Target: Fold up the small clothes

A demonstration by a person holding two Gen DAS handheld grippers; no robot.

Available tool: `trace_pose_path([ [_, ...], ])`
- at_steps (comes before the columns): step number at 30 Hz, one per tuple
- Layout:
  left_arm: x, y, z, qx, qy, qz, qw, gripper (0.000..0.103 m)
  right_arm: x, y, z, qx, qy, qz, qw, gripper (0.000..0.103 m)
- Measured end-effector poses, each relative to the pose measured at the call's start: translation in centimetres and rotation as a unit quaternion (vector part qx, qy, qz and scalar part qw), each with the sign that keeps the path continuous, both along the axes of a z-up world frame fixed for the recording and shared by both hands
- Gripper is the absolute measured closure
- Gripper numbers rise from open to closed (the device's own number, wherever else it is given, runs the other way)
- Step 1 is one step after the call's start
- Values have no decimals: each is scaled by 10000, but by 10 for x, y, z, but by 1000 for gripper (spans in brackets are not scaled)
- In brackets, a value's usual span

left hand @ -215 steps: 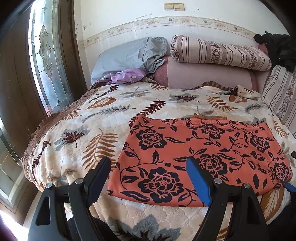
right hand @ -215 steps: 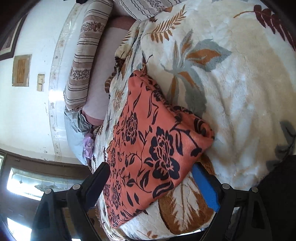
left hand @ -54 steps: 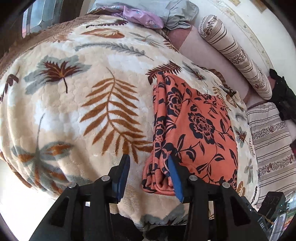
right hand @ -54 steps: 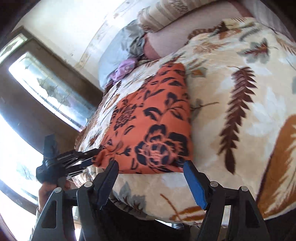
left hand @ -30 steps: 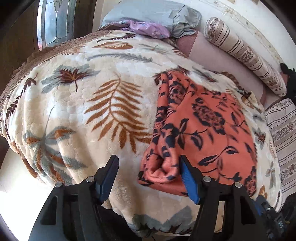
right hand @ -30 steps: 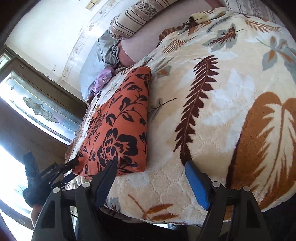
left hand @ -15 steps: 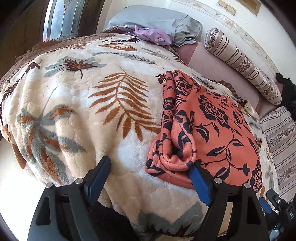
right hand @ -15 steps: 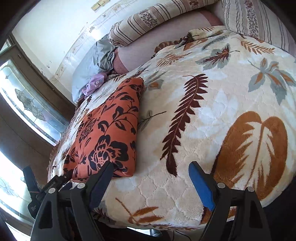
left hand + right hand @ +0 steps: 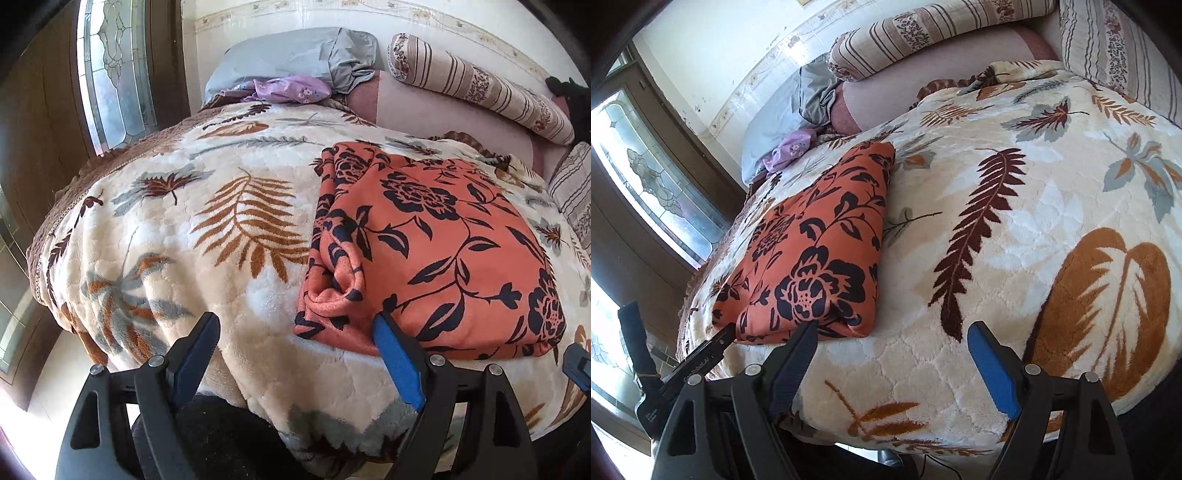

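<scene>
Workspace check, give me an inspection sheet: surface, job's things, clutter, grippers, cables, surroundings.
Surface: leaf-print blanket covering the bed.
Job's things: orange floral garment folded, lying near the bed's front edge, layered fold edges bunched at its left side.
Clutter: grey pillow, purple cloth, striped bolster, dark clothing at the head.
Grippers: left gripper jaws open, empty, at the garment's corner; right gripper jaws open, empty, over blanket.
Cables: nothing seen.
Surroundings: patterned glass window, white wall.
</scene>
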State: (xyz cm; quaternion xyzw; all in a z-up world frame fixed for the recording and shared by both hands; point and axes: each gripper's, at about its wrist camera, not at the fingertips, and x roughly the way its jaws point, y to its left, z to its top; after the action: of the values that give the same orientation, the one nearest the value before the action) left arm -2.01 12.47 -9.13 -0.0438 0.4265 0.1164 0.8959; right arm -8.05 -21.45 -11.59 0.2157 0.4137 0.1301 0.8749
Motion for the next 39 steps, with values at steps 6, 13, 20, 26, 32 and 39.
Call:
trace_pose_path([
  [6, 1, 16, -6, -514, 79, 216, 9984, 9, -1, 8, -4, -188, 79, 110, 9997, 17],
  [13, 1, 14, -7, -469, 76, 219, 9986, 9, 1, 4, -5, -441, 150, -109, 9989, 17],
  [20, 1, 14, -8, -473, 79, 234, 9986, 8, 1, 13, -6, -877, 135, -36, 9961, 17],
  [26, 1, 14, -8, -488, 78, 244, 9985, 8, -1, 10, -5, -840, 104, -120, 9963, 17],
  [32, 2, 14, -9, -454, 76, 246, 9986, 8, -2, 3, 1, -682, -8, -283, 9973, 17],
  [39, 2, 14, -9, -447, 76, 252, 9987, 8, 0, 5, -5, -628, 114, -220, 9977, 17],
])
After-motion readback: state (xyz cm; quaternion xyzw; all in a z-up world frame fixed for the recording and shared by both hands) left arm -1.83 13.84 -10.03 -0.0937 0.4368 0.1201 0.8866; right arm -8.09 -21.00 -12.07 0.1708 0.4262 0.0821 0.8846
